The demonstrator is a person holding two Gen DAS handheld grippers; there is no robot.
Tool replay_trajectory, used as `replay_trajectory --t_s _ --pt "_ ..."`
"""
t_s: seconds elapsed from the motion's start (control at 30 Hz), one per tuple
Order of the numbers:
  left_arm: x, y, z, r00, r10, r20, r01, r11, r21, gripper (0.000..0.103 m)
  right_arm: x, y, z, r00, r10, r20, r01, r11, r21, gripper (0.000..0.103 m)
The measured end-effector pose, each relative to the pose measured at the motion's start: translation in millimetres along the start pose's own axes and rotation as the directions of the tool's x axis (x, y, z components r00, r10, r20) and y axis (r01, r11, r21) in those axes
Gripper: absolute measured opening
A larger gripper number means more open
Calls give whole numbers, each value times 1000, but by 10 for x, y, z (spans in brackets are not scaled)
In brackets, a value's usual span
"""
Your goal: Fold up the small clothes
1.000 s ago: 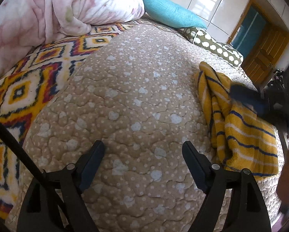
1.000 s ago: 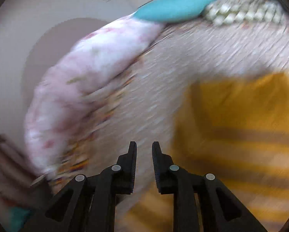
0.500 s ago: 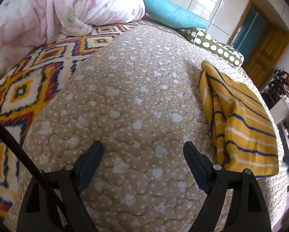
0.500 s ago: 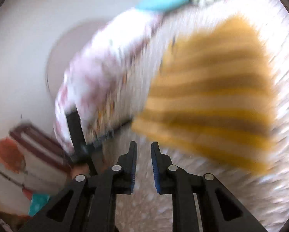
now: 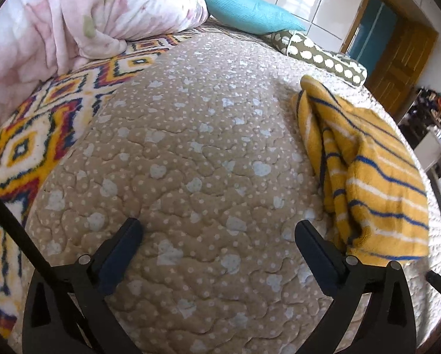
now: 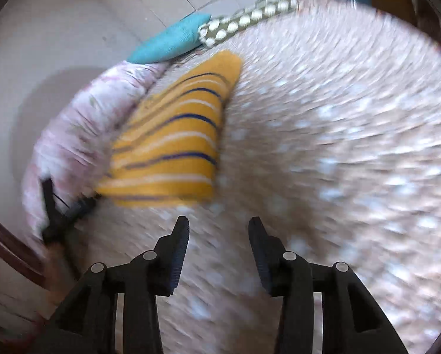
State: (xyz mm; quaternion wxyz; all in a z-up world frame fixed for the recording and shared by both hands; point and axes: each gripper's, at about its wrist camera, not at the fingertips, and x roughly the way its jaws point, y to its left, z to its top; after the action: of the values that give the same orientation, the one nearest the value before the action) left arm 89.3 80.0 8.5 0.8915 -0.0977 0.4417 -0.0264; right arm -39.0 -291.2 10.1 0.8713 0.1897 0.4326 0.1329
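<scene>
Garment [image 5: 368, 174], yellow with blue and white stripes, lies folded on the beige quilt [image 5: 191, 147], near the spotted pillow [image 5: 321, 53]. Left gripper [image 5: 217, 236] and right gripper [image 6: 217, 233]: jaws just opened, released, nothing between them, both above the quilt.
</scene>
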Motion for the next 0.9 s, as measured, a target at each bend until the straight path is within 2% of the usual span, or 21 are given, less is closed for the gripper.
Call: replay_trajectory --t_s 0.07,0.23,0.33,0.37,0.5,0.57,0.63,0.77,0.9 --pt "-37 5 -25 1000 10 7 -10 1000 -2 102 -150 13 -124 998 -61 32 62 998 -25 47" --pt "-254 -129 -268 997 75 -13 -75 997 -12 102 -472 -86 -351 987 -125 98 125 992 2 53" --pt "-505 -445 -589 1000 8 -8 -7 999 39 102 -534 -119 -419 984 -149 96 151 989 -9 54" --pt "-568 -580 -691 1000 6 -2 -6 998 68 102 -513 -111 -429 982 -165 91 167 986 -10 55" --pt "-615 -1036 -1006 999 33 6 -33 988 149 102 -483 -101 -511 975 -206 85 209 978 -21 55" --pt "-520 -1160 -1084 996 91 -15 -87 983 162 103 -458 -51 -519 969 -229 87 233 971 -41 58" --pt "-505 -1208 -1117 992 127 -1 -125 979 164 103 -422 -26 -532 966 -243 83 249 967 -59 62" --pt "-516 -1192 -1159 992 126 -6 -124 982 145 103 -359 0 -550 959 -269 90 276 958 -78 64" --pt "-539 -1198 -1197 991 130 10 -130 979 154 103 -306 34 -578 954 -281 104 291 952 -96 74"
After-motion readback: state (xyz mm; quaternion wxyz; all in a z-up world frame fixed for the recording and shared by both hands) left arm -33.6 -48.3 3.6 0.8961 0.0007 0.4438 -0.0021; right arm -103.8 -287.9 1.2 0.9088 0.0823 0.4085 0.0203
